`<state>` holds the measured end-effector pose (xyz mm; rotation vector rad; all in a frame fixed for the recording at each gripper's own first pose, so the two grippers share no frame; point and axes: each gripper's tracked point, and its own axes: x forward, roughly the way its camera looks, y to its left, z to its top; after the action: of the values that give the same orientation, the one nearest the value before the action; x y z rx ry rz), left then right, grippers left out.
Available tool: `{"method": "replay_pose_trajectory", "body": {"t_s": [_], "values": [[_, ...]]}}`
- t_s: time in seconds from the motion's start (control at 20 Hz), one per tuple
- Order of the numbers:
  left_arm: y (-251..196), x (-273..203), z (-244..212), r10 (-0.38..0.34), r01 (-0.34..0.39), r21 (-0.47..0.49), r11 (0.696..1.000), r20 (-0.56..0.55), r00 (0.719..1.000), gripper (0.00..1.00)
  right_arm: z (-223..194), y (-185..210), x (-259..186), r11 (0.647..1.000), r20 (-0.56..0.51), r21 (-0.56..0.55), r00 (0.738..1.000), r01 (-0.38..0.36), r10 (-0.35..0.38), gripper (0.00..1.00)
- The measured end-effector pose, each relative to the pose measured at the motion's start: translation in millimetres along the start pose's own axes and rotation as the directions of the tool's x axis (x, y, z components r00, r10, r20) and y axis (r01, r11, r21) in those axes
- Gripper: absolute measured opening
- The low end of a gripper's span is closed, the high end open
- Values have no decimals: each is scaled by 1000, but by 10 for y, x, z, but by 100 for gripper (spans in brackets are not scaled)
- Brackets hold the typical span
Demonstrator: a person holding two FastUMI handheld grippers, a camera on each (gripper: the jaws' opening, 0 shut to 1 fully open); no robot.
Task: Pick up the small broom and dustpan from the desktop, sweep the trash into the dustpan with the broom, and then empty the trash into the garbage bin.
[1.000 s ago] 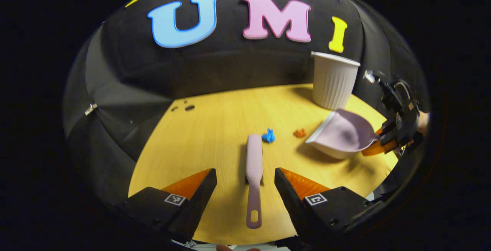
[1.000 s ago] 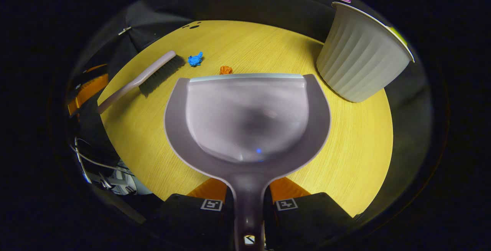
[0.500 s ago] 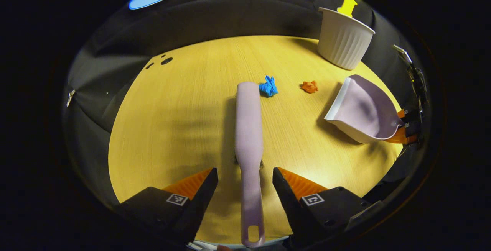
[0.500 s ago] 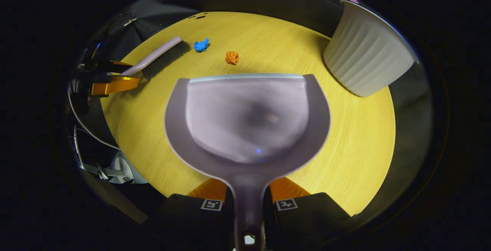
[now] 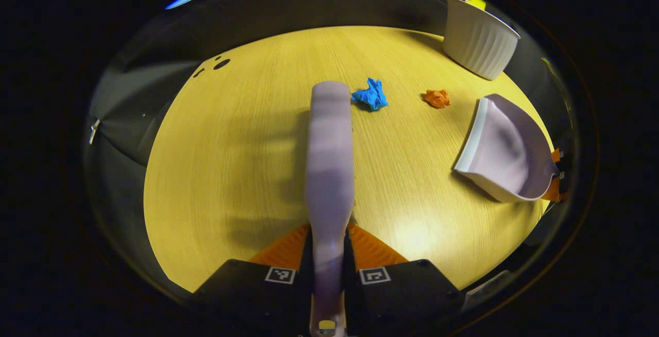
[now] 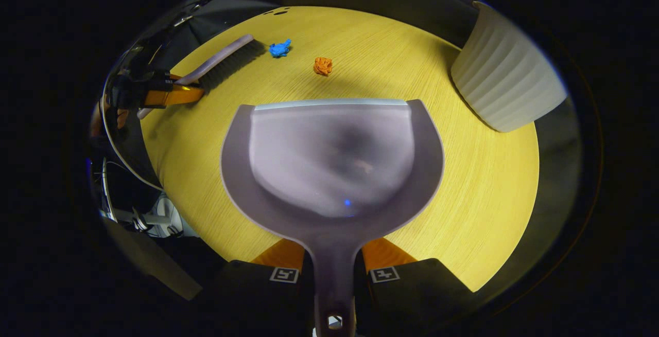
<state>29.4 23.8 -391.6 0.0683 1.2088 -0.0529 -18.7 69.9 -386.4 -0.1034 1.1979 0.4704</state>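
My left gripper (image 5: 328, 247) is shut on the handle of the lilac broom (image 5: 329, 146), whose head points away over the yellow table (image 5: 231, 146). A crumpled blue scrap (image 5: 371, 95) lies just right of the broom's tip, and an orange scrap (image 5: 437, 98) lies farther right. My right gripper (image 6: 333, 259) is shut on the handle of the lilac dustpan (image 6: 332, 157), held above the table with its lip toward the orange scrap (image 6: 323, 66) and the blue scrap (image 6: 280, 48). The broom (image 6: 221, 59) and left gripper (image 6: 165, 95) appear at the far left in the right gripper view.
A white ribbed garbage bin (image 5: 479, 36) stands at the table's far right edge, close to the dustpan (image 5: 507, 152); the bin (image 6: 507, 87) sits right of the dustpan's lip in the right gripper view. Small dark holes (image 5: 221, 63) mark the table's far left.
My left gripper moved forward over the broom handle and closed on it. The right gripper with the dustpan drifted slightly back from the scraps.
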Motion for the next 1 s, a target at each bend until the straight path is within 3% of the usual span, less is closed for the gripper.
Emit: {"method": "replay_pose_trajectory", "body": {"t_s": [0.2, 0.4, 0.7, 1.0], "values": [[-11, 0, 75, -29, 27, -49, 998, -30, 999, 29, 12, 10, -11, 1000, -11, -16, 1000, -14, 13, 35], [95, -96, 366, -23, 24, -34, 999, 52, 998, 24, 58, 18, -15, 997, -41, -66, 999, -27, 24, 35], [302, -76, 745, 28, -32, 42, 999, 85, 996, 24, 141, -11, -25, 995, -70, -90, 997, -45, 39, 35], [187, 176, 935, 32, -40, 136, 990, 55, 998, 24, 231, -45, -46, 991, -91, -118, 995, -56, 46, 35]]}}
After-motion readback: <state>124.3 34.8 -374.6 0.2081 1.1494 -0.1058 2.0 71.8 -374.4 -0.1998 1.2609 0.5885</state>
